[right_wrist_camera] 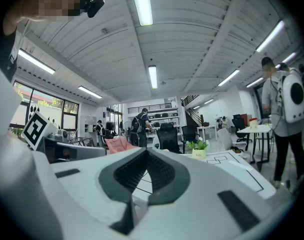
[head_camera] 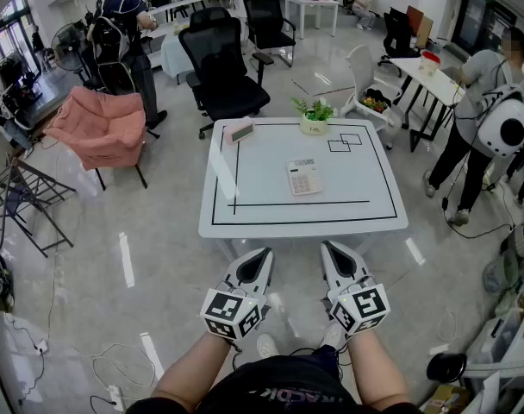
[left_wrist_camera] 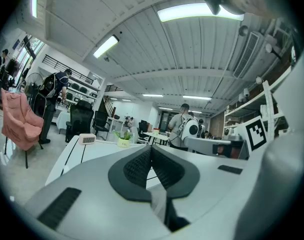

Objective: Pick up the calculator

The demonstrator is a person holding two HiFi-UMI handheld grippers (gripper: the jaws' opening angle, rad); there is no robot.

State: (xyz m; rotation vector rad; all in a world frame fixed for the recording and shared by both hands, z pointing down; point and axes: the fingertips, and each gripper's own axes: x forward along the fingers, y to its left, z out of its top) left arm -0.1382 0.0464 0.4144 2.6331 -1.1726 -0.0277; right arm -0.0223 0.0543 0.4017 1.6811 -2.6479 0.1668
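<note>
We hold left hand-held gripper (head_camera: 262,255) and right hand-held gripper (head_camera: 329,248) level, jaws closed tight, empty, near tabletop (head_camera: 262,166) edge; calculator (head_camera: 304,178) lies flat mid-tabletop, untouched.

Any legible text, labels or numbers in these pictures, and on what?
None reads clearly.
calculator: key print too small to read.
plant pot: label too small to read.
pink clock: digits blurred.
dark shirt: lettering cut off, illegible.
</note>
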